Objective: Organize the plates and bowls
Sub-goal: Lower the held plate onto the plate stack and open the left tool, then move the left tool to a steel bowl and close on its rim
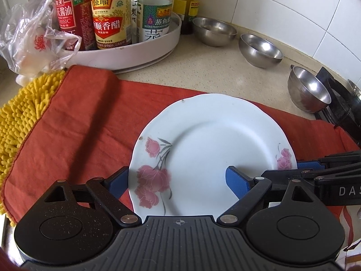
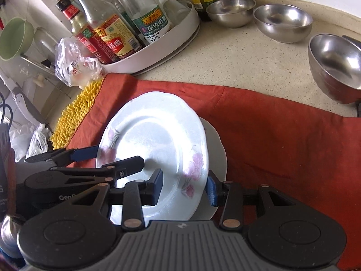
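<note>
1. Speckled beige countertop (image 1: 203, 67) runs back to a white tiled wall (image 1: 282, 6), and an orange-red cloth (image 1: 85, 122) covers its near part.
2. Between the jaws of the left gripper (image 1: 178, 180) sits the near rim of a white plate with pink flowers (image 1: 209, 140). 1 blue pad (image 1: 237, 180) rests on the plate's upper face and the other pad sits outside the left rim, so the jaws stand apart across the edge; whether they press it, I cannot tell.
3. Seen from the right wrist, the right gripper (image 2: 186, 186) has its jaws on either side of the same plate's right rim, 1 pad over the face and 1 outside the edge. A firm clamp cannot be confirmed.
4. Under the flowered plate, just past the right gripper's outer pad, the rim of a second white plate (image 2: 217, 149) shows; the upper plate is tilted over it.
5. Ahead of the jaws and to their right, 3 steel bowls (image 1: 259, 49) stand in a row on the bare counter, apart from one another.
6. Ahead and to the left stands a white round tray (image 1: 135, 52) holding sauce bottles (image 1: 108, 20).
7. A clear plastic bag (image 1: 33, 33) lies left of the tray, with a yellow chenille mat (image 1: 24, 113) beside the cloth.
</note>
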The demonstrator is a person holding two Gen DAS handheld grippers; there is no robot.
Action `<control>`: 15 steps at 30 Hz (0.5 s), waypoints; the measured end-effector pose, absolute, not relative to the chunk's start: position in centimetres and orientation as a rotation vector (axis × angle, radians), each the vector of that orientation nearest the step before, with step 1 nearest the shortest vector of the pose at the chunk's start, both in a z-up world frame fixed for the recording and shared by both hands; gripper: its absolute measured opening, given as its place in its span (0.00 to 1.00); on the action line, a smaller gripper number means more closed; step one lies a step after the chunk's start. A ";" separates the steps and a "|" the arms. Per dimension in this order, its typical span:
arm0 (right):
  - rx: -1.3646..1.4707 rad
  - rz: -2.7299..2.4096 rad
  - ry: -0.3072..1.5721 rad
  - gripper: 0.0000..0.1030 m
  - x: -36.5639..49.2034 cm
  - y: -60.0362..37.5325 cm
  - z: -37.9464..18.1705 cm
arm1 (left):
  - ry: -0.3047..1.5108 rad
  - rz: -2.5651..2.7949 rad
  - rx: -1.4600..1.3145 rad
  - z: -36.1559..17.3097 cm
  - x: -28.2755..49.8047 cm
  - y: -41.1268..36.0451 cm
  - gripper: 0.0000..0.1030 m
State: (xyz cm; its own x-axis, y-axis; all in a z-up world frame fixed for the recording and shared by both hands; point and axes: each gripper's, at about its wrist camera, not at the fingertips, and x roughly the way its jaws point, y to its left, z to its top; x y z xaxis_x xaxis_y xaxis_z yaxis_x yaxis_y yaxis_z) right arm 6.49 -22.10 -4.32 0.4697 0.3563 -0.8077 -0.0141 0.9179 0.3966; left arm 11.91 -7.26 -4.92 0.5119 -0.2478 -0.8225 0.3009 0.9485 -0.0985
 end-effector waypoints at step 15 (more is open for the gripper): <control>0.191 0.187 0.952 0.45 4.4 -23.3 -1.4 | 0.858 -0.347 0.101 -1.8 12.3 -8.8 0.88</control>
State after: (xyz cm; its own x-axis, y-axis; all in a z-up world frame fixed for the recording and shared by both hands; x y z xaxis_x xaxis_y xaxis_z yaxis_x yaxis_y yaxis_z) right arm 4.38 -23.26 -1.44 0.5664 0.2421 -0.7877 -0.0743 0.9670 0.2438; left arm 12.30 -8.77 -1.79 0.6018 -0.2587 -0.7556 0.3394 0.9393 -0.0513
